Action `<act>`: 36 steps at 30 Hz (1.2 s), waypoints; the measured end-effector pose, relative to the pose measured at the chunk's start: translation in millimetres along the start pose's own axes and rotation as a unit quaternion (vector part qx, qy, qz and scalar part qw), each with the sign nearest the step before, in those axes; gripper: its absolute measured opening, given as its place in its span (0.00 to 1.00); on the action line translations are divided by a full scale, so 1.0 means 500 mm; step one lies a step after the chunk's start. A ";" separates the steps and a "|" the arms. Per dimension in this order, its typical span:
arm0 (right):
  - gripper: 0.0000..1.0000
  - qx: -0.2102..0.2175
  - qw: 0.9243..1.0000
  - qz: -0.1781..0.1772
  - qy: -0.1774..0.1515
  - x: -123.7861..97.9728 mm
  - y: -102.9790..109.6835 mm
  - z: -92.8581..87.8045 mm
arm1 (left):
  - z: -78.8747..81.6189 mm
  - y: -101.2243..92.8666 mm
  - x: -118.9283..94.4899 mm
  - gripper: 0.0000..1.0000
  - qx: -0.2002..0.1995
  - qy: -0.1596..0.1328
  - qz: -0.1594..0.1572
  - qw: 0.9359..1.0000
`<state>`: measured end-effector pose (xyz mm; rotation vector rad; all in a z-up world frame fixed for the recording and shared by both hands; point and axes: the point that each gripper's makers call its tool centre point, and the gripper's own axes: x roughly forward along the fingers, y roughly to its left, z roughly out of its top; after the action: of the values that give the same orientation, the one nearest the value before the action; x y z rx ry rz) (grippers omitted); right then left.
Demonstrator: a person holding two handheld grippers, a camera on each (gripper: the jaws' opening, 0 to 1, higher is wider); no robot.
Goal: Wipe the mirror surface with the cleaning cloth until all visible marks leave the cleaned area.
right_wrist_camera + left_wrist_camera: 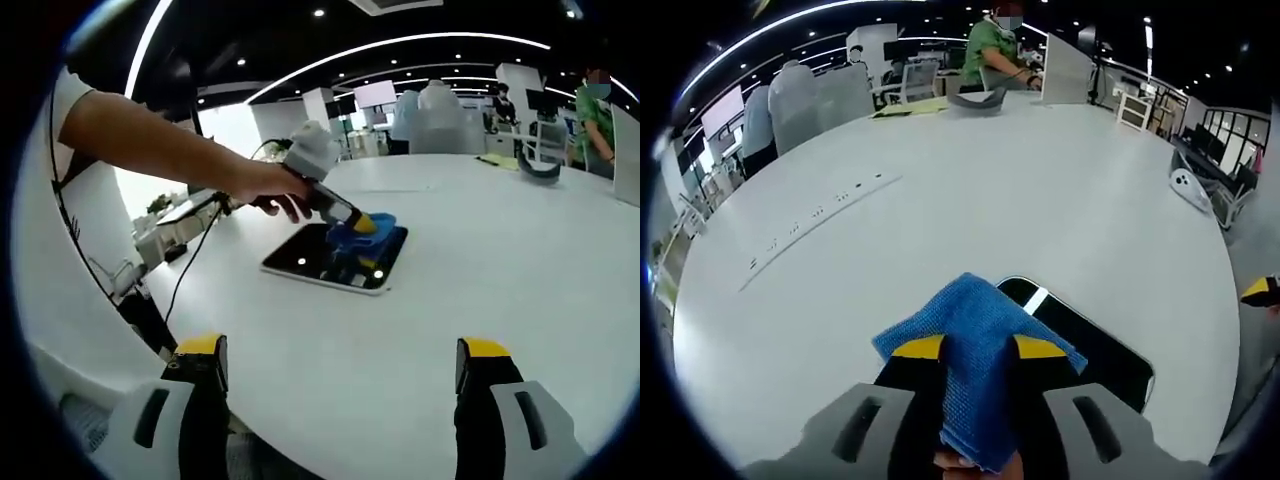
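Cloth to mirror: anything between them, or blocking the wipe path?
Nothing visible. The left gripper is shut on the blue cloth and holds it down on the dark mirror, which lies flat on the white table. The right gripper hangs open, apart from the mirror.

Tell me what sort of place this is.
Most likely a large open-plan office or lab. A big round white table fills the foreground, with strip ceiling lights overhead, monitors and desks beyond, and a person working at the table's far side.
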<state>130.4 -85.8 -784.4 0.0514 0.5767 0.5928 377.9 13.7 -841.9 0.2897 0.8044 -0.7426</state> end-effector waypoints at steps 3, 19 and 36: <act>0.95 0.000 1.000 0.000 0.000 -0.001 0.000 -0.001 | -0.002 0.002 -0.003 0.24 0.001 0.001 -0.001 1.000; 0.95 -0.004 1.000 0.002 0.000 0.003 0.002 0.003 | -0.016 0.021 -0.016 0.24 0.002 0.006 0.005 1.000; 0.95 -0.007 1.000 0.003 0.001 0.003 0.005 0.002 | -0.029 0.039 -0.027 0.24 0.003 0.009 0.007 1.000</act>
<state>130.5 -82.6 -784.0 0.0401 0.5739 0.6034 377.4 41.5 -842.4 0.3078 0.8170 -0.7312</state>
